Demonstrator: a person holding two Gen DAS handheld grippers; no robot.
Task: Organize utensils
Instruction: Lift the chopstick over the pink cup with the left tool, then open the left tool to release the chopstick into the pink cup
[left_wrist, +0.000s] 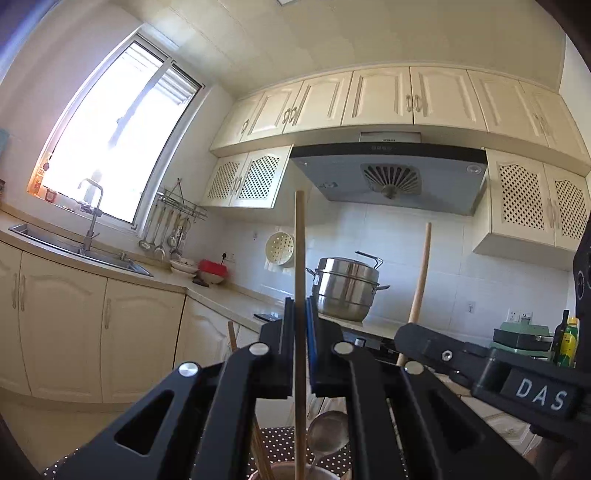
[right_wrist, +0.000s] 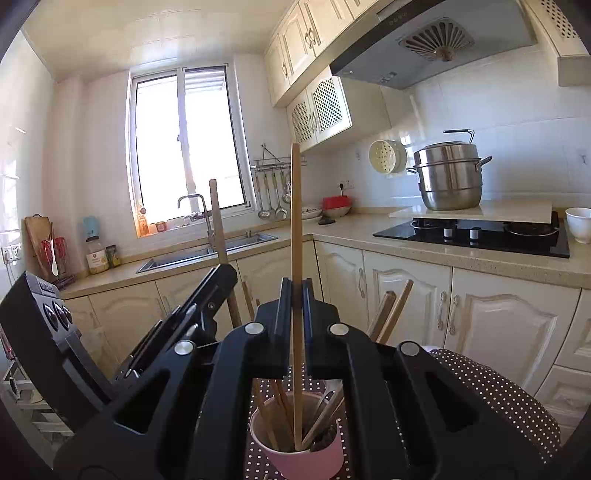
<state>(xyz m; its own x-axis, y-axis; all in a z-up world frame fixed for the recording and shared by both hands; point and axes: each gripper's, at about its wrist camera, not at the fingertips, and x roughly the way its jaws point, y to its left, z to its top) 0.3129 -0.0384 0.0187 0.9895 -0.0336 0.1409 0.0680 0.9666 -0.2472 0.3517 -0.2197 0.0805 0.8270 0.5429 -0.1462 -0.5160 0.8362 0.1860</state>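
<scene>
two handheld black grippers work side by side over a pink cup (right_wrist: 301, 452) that stands on a dark cloth with white dots (right_wrist: 509, 398). the left gripper (left_wrist: 300, 314) has its two jaws closed on one pale wooden stick (left_wrist: 300, 258), held upright, its lower end reaching down into the cup, whose rim just shows at the bottom edge of that view. the right gripper (right_wrist: 296, 295) is likewise clamped on one flat wooden stick (right_wrist: 295, 206), also upright, with its foot standing inside the cup. each gripper shows in the other's view, gripping its stick just beside the cup.

the cup holds several more wooden-handled utensils, leaning against its rim; their exact number cannot be told. one metal ladle (left_wrist: 327, 432) lies among them, bowl upward.

behind, along the kitchen counter (right_wrist: 369, 229): one steel stacked pot (right_wrist: 448, 177) at the back edge by the black hob (right_wrist: 476, 236), one sink (right_wrist: 207, 253) under the window, one white cup (right_wrist: 579, 224) at the hob's right edge.
</scene>
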